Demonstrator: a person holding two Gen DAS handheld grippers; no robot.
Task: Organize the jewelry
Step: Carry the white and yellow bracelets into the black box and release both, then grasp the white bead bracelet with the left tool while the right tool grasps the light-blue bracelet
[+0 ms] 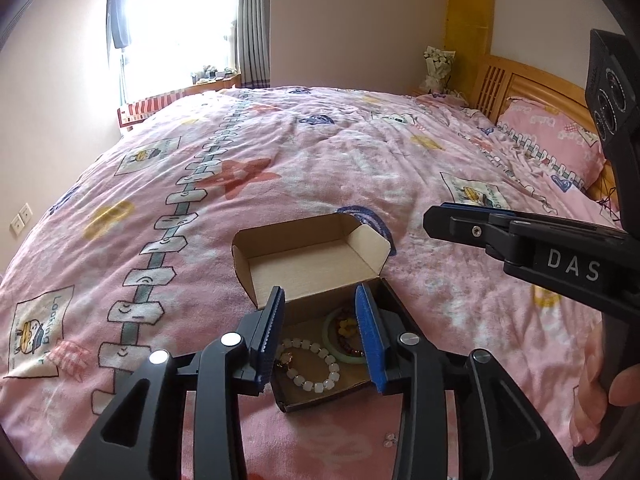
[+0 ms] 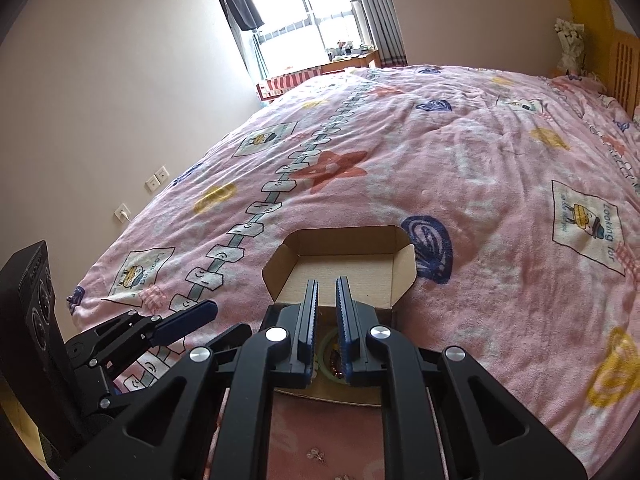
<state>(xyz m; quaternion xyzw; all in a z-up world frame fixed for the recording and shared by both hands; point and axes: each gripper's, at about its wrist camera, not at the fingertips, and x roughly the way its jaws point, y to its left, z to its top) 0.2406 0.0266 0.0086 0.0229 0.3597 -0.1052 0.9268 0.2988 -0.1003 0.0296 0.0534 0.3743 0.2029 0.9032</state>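
A small cardboard box (image 1: 352, 385) lies on the pink bedspread with its lid (image 1: 304, 264) folded back flat. Inside are a white bead bracelet (image 1: 320, 386), a green bangle (image 1: 350, 357), a dark red bead string (image 1: 346, 342) and yellow beads (image 1: 346, 324). My left gripper (image 1: 320, 292) hovers just over the box, open, nothing between its blue pads. My right gripper (image 2: 327, 283) hangs over the same box (image 2: 332, 394) with its jaws shut and empty; the green bangle (image 2: 325, 344) shows below them. Each gripper appears beside the other: right gripper (image 1: 434, 220), left gripper (image 2: 208, 310).
The pink patterned bedspread (image 1: 320, 160) covers the whole bed. A pink pillow (image 1: 552, 132) and wooden headboard (image 1: 520, 84) lie at the far right, a bouquet (image 1: 438, 66) beside them. A window (image 2: 304, 12) and wall bound the far left. A person's hand (image 1: 592, 392) grips the right handle.
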